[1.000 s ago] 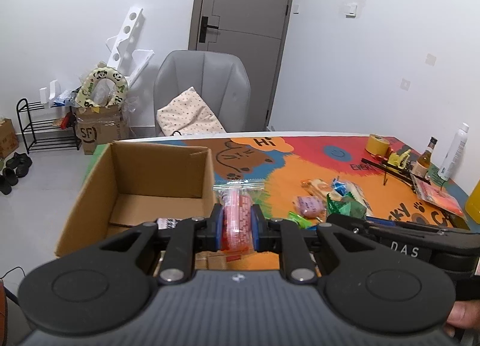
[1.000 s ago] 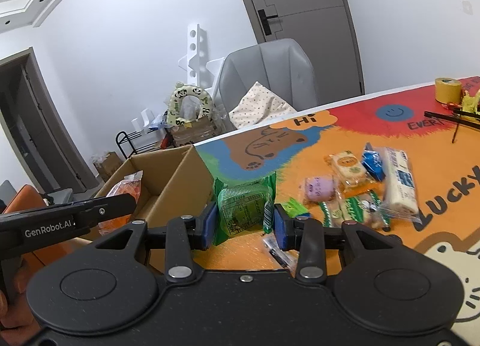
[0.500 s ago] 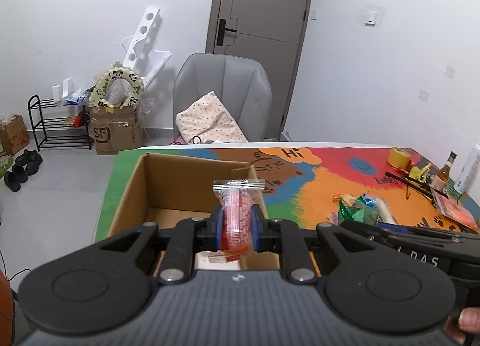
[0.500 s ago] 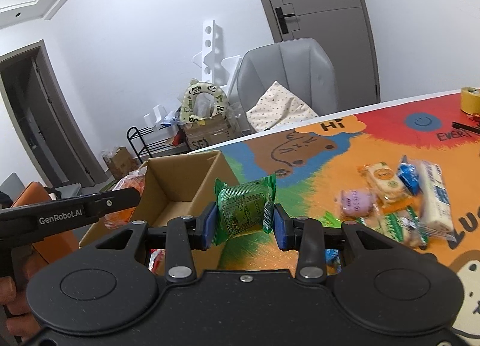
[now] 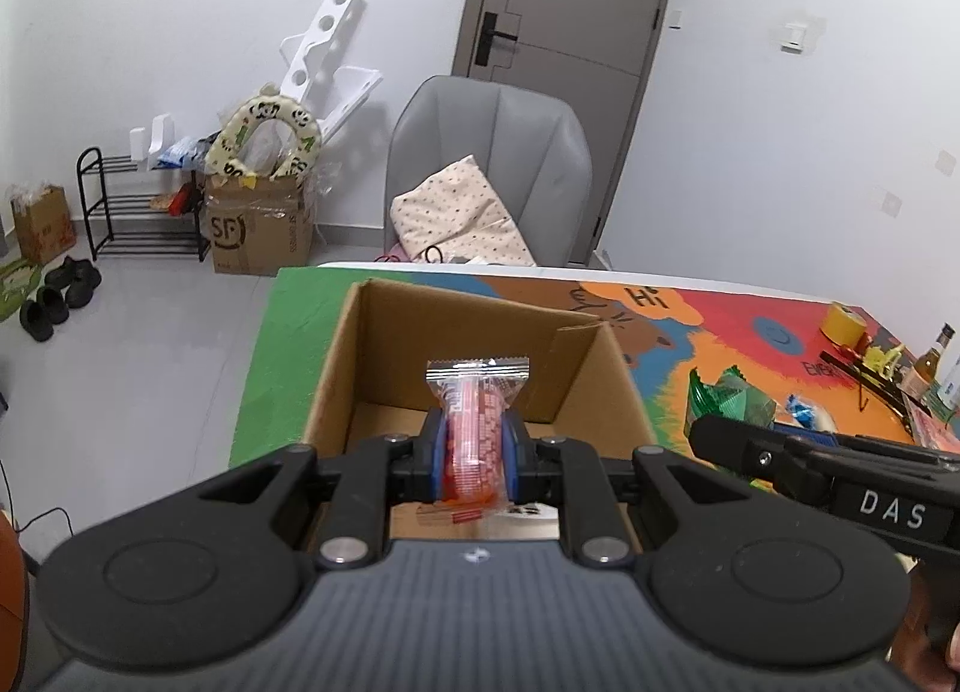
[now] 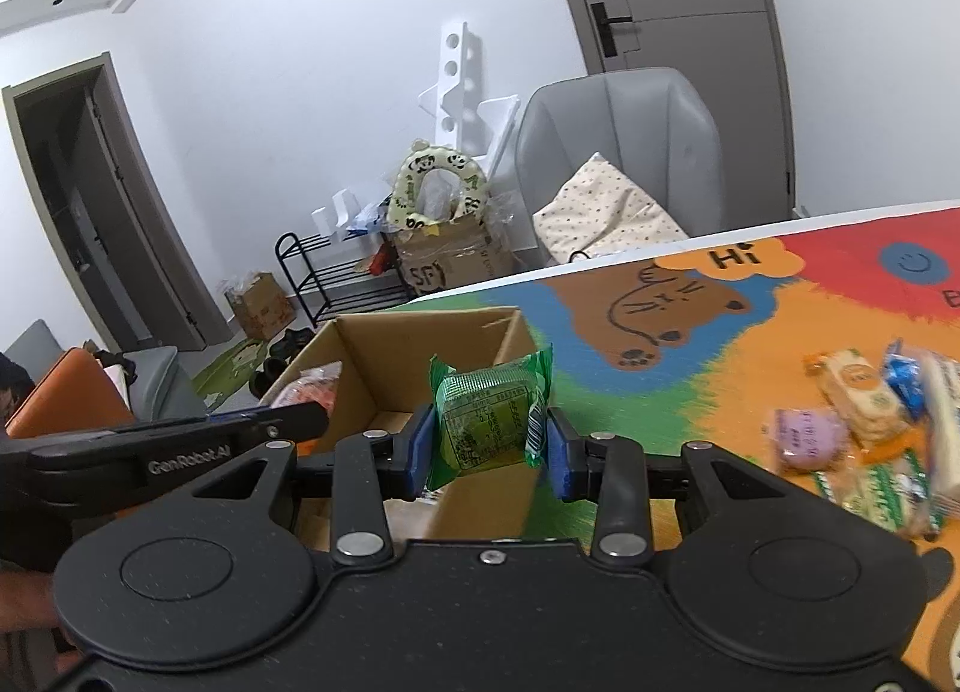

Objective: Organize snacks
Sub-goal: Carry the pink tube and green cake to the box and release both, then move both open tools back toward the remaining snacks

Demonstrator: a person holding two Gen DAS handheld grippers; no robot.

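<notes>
Carrying both snacks, you moved from worktop clutter to cardboard box (image 5: 480, 344). Left gripper (image 5: 475, 455) fingers clench red packet (image 5: 477, 422), frame centre, above box. Right gripper (image 6: 487, 446) fingers clench green packet (image 6: 489, 422) over box rim. Drop next.

Red snack packet (image 5: 474, 434), green snack packet (image 6: 489, 422) above cardboard box (image 5: 384, 356).
</notes>
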